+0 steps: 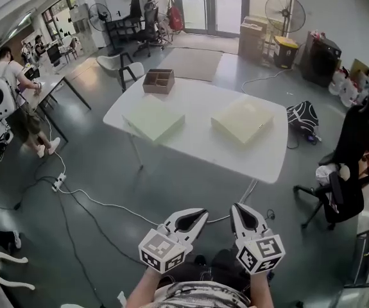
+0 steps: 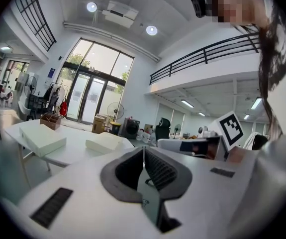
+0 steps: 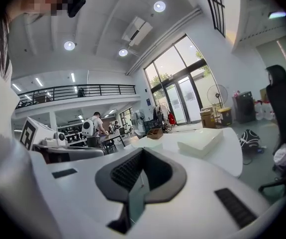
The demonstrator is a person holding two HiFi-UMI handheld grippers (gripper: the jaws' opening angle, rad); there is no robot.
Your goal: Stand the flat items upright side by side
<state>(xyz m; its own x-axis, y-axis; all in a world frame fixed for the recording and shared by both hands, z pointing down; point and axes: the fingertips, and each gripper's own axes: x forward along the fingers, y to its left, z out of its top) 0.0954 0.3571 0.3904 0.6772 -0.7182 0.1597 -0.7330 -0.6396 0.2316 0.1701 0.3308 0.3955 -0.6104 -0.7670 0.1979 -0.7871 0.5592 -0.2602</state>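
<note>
Two flat pale-yellow boxes lie on a white table (image 1: 197,108) some way ahead: the left box (image 1: 153,119) and the right box (image 1: 242,121), both flat, apart from each other. They also show in the left gripper view as the left box (image 2: 42,138) and the right box (image 2: 105,143), and the right box (image 3: 200,141) in the right gripper view. My left gripper (image 1: 200,215) and right gripper (image 1: 238,210) are held close to the body, well short of the table, both shut with nothing between the jaws.
A brown divided tray (image 1: 158,81) stands at the table's far left corner. A black office chair (image 1: 344,172) stands to the right, a black bag (image 1: 302,117) beside the table. Cables (image 1: 88,197) run over the floor. A person (image 1: 14,95) stands at a desk far left.
</note>
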